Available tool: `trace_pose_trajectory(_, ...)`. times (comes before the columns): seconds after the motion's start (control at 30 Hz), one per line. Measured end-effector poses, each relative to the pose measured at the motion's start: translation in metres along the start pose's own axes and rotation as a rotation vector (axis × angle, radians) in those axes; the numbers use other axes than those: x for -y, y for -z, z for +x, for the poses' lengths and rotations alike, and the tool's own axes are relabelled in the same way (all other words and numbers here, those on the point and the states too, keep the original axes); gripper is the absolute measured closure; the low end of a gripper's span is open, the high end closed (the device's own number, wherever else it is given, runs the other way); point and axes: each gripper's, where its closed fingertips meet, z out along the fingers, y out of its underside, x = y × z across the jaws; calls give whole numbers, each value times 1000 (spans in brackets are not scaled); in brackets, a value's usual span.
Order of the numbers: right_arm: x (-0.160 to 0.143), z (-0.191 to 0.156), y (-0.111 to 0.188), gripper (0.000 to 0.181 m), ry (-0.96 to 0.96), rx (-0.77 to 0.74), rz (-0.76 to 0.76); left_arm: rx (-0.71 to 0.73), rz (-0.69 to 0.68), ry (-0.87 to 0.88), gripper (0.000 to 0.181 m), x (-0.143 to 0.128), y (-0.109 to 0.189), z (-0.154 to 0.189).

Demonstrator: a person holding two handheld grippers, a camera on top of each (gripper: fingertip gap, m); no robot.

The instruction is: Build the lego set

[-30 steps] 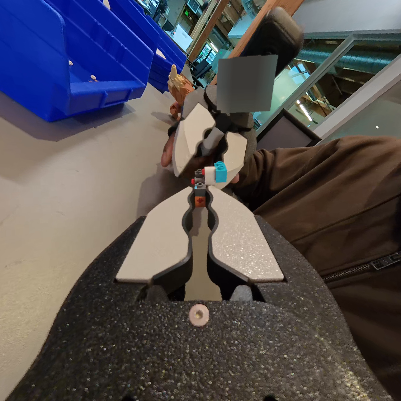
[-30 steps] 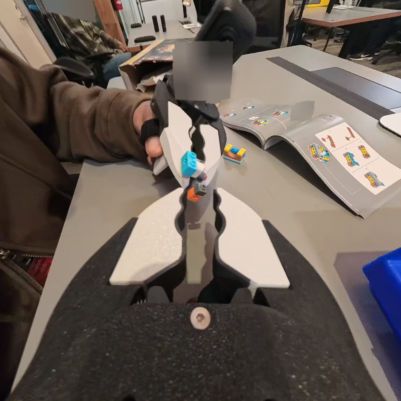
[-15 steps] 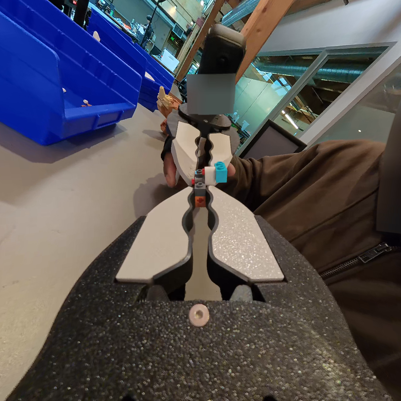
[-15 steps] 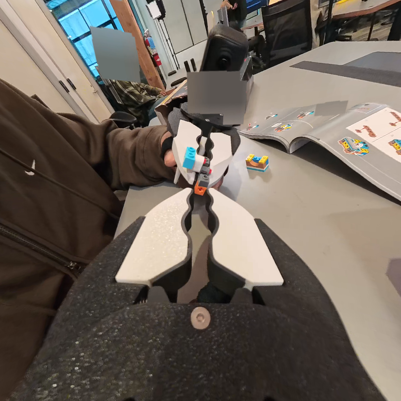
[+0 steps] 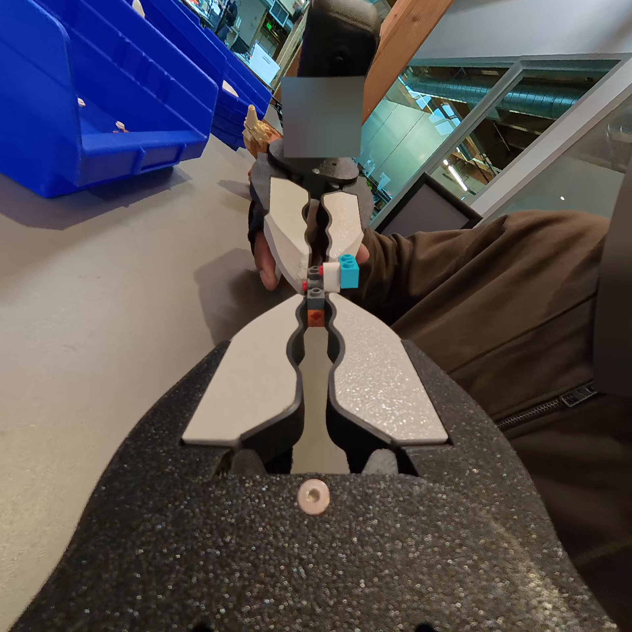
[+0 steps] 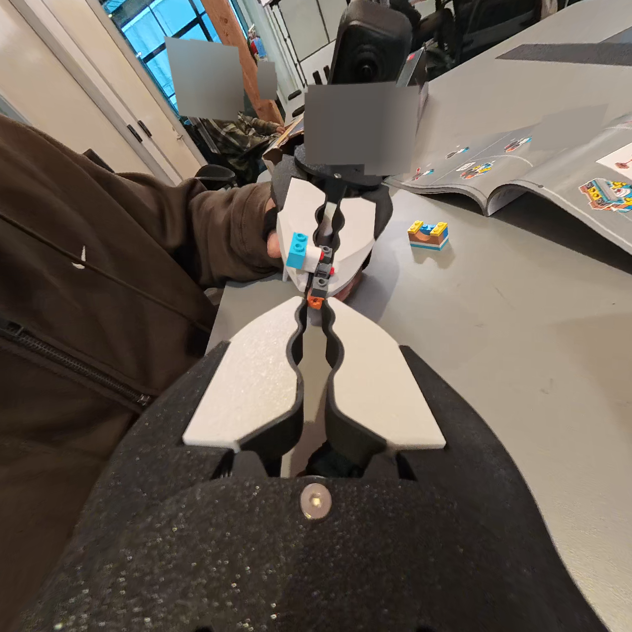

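The left hand-held gripper (image 5: 315,309) is clamped on the orange-and-dark-grey end of a small stack of plastic studded bricks (image 5: 316,301), held above the tabletop (image 5: 102,307). The right hand-held gripper (image 6: 314,301) meets it tip to tip; from its own view its tips sit at the orange end, but whether it pinches the stack I cannot tell. A white and turquoise block (image 5: 342,275) juts sideways. This looks like pressing a joint home; next calls for a straight, steady squeeze. Beyond lie a yellow-brown-blue sub-assembly (image 6: 428,235), an open glossy instruction booklet (image 6: 513,184) and hard blue plastic bins (image 5: 102,102).
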Motion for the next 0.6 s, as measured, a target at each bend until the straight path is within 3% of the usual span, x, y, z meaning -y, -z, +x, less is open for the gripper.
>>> trace_pose_trajectory(0.33,-8,-3,-1,174,-36,57,-53,-2,-55,13,173,-8,-4,1)
trace_pose_trajectory(0.6,5,-5,3,167,3,53,49,-54,22,36,173,3,0,5)
